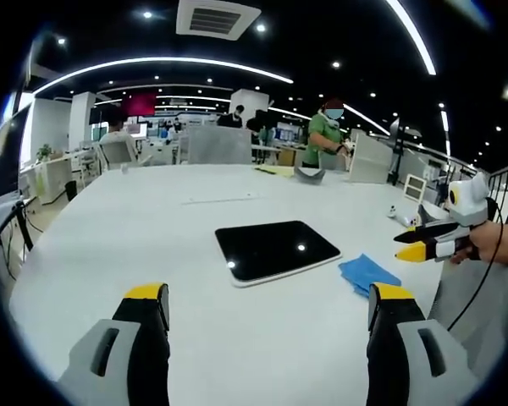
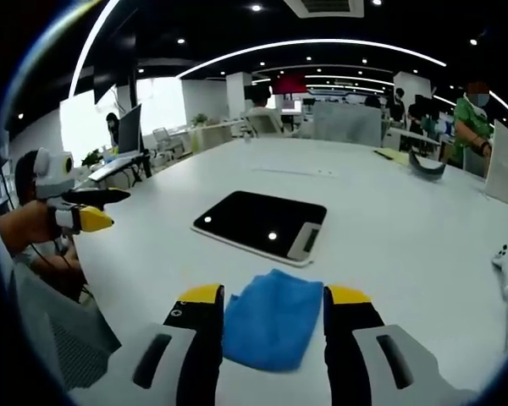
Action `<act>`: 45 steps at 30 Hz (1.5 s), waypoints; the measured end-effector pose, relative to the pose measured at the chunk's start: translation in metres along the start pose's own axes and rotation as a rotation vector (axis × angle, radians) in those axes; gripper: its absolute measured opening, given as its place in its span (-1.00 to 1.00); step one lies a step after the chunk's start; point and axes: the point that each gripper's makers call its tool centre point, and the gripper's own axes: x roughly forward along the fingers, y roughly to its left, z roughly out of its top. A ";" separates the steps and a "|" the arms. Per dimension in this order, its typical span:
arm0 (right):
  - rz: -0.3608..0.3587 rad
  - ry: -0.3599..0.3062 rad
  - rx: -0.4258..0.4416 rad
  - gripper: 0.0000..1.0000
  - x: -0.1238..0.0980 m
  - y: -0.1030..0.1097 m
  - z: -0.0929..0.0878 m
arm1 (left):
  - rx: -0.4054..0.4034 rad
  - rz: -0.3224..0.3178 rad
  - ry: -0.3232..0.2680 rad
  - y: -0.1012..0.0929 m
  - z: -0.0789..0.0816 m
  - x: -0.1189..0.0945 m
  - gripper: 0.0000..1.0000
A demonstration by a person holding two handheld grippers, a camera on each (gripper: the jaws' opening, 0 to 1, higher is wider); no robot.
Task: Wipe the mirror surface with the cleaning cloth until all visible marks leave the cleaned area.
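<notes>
A dark rectangular mirror (image 1: 275, 249) with a pale frame lies flat in the middle of the white table (image 1: 135, 228). Just right of it lies a blue cleaning cloth (image 1: 368, 272). My left gripper (image 1: 271, 296) is open over bare table in front of the mirror, holding nothing. The right gripper (image 1: 423, 242) comes in from the right in a hand, just beyond the cloth. In the right gripper view the cloth (image 2: 273, 326) lies between the spread jaws of my right gripper (image 2: 275, 298), with the mirror (image 2: 258, 224) beyond it. The left gripper (image 2: 89, 210) shows at the left.
A dark curved object (image 1: 309, 174) and a yellow sheet lie at the table's far edge, near a person in green (image 1: 324, 135). Small white items (image 1: 406, 216) sit at the right side of the table. Desks, monitors and chairs stand behind.
</notes>
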 end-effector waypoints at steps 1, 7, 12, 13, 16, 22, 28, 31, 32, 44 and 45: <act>0.000 0.000 0.000 -0.12 0.000 0.000 0.000 | 0.000 0.000 0.001 0.000 0.000 0.000 0.97; -0.001 0.003 0.001 -0.13 0.000 0.000 -0.002 | -0.004 -0.001 -0.001 0.000 -0.001 0.000 0.97; 0.006 0.019 0.003 -0.15 0.004 0.001 -0.005 | -0.005 -0.001 0.003 0.000 -0.002 0.000 0.97; 0.008 0.022 0.002 -0.16 0.005 0.001 -0.005 | -0.008 0.001 -0.001 0.001 -0.002 0.000 0.97; 0.019 0.035 -0.014 -0.17 0.008 0.004 -0.007 | -0.012 0.002 -0.002 0.002 -0.002 0.000 0.97; 0.032 0.060 -0.024 -0.21 0.016 0.006 -0.011 | -0.019 0.006 -0.002 0.004 -0.004 -0.001 0.97; 0.042 0.095 -0.036 -0.24 0.024 0.006 -0.022 | -0.024 0.013 -0.004 0.008 -0.004 -0.003 0.97; 0.043 0.113 -0.048 -0.26 0.028 0.006 -0.027 | -0.026 0.013 -0.004 0.008 -0.005 -0.003 0.97; 0.043 0.117 -0.052 -0.27 0.029 0.006 -0.029 | -0.026 0.013 -0.003 0.008 -0.005 -0.003 0.97; 0.058 0.178 -0.096 -0.47 0.043 0.006 -0.044 | -0.032 0.003 0.001 0.008 -0.007 -0.001 0.96; 0.061 0.182 -0.100 -0.50 0.043 0.006 -0.045 | -0.033 0.004 0.000 0.008 -0.007 -0.001 0.96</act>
